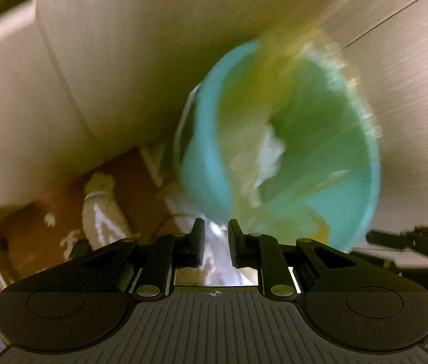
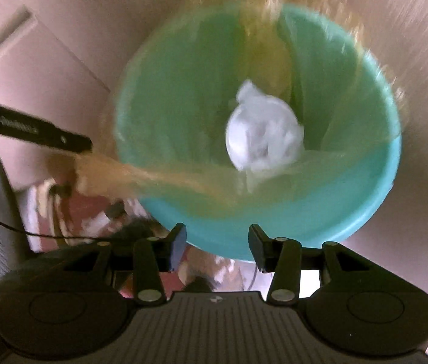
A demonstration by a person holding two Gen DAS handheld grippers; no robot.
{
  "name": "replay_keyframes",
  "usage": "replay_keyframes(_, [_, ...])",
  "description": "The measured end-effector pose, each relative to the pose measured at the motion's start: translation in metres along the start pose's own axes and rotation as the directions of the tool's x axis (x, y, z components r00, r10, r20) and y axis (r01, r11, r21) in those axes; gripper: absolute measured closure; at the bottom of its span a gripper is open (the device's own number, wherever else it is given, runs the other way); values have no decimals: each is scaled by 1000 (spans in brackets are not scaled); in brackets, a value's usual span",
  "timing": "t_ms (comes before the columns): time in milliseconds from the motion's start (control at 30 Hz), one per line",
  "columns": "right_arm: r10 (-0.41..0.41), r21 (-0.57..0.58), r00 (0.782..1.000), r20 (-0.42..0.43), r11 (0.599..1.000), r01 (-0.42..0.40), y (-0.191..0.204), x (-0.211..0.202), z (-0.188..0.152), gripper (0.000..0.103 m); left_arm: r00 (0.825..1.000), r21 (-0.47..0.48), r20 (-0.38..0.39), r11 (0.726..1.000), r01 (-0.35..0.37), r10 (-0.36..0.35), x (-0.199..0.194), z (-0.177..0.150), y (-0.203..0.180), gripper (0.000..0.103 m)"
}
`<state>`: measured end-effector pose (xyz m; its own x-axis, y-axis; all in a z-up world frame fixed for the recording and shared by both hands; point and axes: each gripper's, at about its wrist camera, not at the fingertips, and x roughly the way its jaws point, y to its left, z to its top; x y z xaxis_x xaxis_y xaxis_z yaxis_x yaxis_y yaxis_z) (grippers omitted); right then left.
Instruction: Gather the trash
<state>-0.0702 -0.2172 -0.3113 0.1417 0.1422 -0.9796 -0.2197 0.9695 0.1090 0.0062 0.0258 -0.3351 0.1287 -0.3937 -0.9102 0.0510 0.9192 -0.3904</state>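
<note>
1. My left gripper [image 1: 216,239] is matte black: two short, squared fingers [image 1: 197,242] carried on jointed link bars.
2. A round silver pin [image 1: 148,290] caps the base of each inner bar; smaller silver pins sit at the upper joints.
3. My housing is a grey ribbed plate [image 1: 214,327] with fine lengthwise grooves, flanked by two black rounded lobes, each pressed with a shallow disc [image 1: 56,303].
4. A small crosshair mark [image 1: 214,293] sits on the plate's front edge.
5. My right gripper [image 2: 217,247] has the same build; its finger pads [image 2: 178,248] show dark blue-grey faces.
6. A thin black cable [image 2: 7,227] trails beside it.
</note>
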Motion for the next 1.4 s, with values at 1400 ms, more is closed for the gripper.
replay_keyframes(1400, [179, -334, 818, 547, 943, 16, 251, -174, 487, 19, 712, -92, 702, 993, 75, 11, -356, 130, 73, 84])
